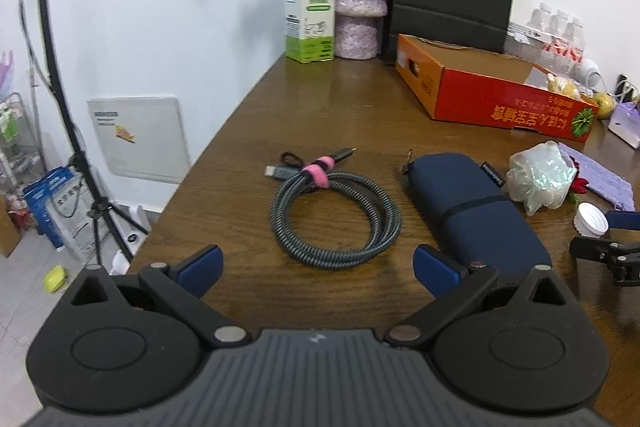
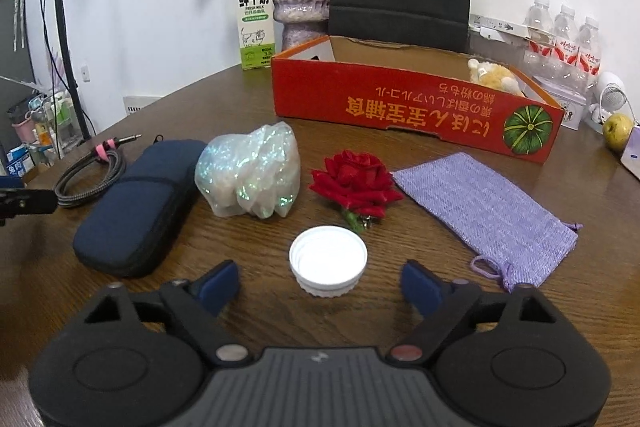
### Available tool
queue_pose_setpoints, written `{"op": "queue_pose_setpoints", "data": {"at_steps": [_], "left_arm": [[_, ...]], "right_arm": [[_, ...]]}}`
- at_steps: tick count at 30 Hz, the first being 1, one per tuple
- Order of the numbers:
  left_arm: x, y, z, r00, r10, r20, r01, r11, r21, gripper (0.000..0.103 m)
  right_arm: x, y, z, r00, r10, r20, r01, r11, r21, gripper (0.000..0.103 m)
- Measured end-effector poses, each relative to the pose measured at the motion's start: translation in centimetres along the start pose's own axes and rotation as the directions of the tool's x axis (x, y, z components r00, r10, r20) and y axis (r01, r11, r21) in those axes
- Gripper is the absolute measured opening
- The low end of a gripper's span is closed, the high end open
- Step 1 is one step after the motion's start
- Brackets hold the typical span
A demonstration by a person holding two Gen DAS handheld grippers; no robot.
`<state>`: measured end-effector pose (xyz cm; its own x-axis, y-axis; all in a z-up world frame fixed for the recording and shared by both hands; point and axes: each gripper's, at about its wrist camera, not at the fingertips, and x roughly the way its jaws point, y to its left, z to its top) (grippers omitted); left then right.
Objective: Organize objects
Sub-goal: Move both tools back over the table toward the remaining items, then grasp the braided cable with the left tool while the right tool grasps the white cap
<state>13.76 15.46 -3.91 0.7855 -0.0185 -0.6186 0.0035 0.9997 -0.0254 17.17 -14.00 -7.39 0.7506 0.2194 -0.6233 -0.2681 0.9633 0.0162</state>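
Where the right wrist view faces the milk carton (image 2: 254, 17), its front reads "FRESH MILK" under large Chinese characters, while the left wrist view shows only a side panel of small, unreadable print. The red box (image 2: 404, 107) at the back of the table (image 2: 560, 307) carries upside-down yellow script and a green pumpkin picture, with a plush toy (image 2: 494, 75) inside. Nearer lie a coiled grey braided cable (image 1: 334, 211) tied with a pink strap, a navy zip pouch (image 1: 472, 211), a crumpled iridescent wrapper (image 2: 250, 175), a red rose (image 2: 354, 183), a lilac woven drawstring bag (image 2: 488, 211) and a white ribbed cap (image 2: 328, 261) lying open side up. Only the right view shows the rose whole and the red-labelled water bottles (image 2: 566, 39) clearly. The left gripper (image 1: 318, 267) has its jaws spread and empty before the cable; the right gripper (image 2: 320, 285) has its jaws spread, the cap just ahead, untouched.
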Motion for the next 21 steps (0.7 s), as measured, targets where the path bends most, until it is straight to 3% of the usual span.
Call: {"op": "queue_pose_setpoints", "data": {"at_steps": [3, 5, 9, 13, 21], "left_arm": [[1.0, -0.4, 0.9, 0.999, -0.031, -0.014, 0.032, 0.999, 0.035, 0.103], [2.1, -0.8, 1.5, 0.999, -0.030, -0.029, 0.032, 0.998, 0.057, 0.103], [4.5, -1.2, 2.7, 0.998, -0.022, -0.066, 0.027, 0.997, 0.078, 0.103], [6.6, -1.2, 3.0, 0.993, -0.019, -0.113, 0.028, 0.997, 0.075, 0.103], [7.3, -1.2, 2.7, 0.999, -0.009, -0.051, 0.011, 0.999, 0.050, 0.103]], "right_arm": [[-0.1, 0.1, 0.1, 1.000, -0.003, 0.011, 0.003, 1.000, 0.002, 0.072], [-0.1, 0.1, 0.2, 1.000, -0.003, 0.021, 0.003, 1.000, 0.001, 0.056], [-0.2, -0.1, 0.2, 1.000, -0.009, 0.030, 0.009, 1.000, 0.011, 0.040], [-0.3, -0.1, 0.2, 0.999, -0.010, 0.031, 0.009, 1.000, 0.009, 0.039], [-0.2, 0.0, 0.2, 0.999, -0.010, 0.031, 0.010, 1.000, 0.003, 0.039]]}}
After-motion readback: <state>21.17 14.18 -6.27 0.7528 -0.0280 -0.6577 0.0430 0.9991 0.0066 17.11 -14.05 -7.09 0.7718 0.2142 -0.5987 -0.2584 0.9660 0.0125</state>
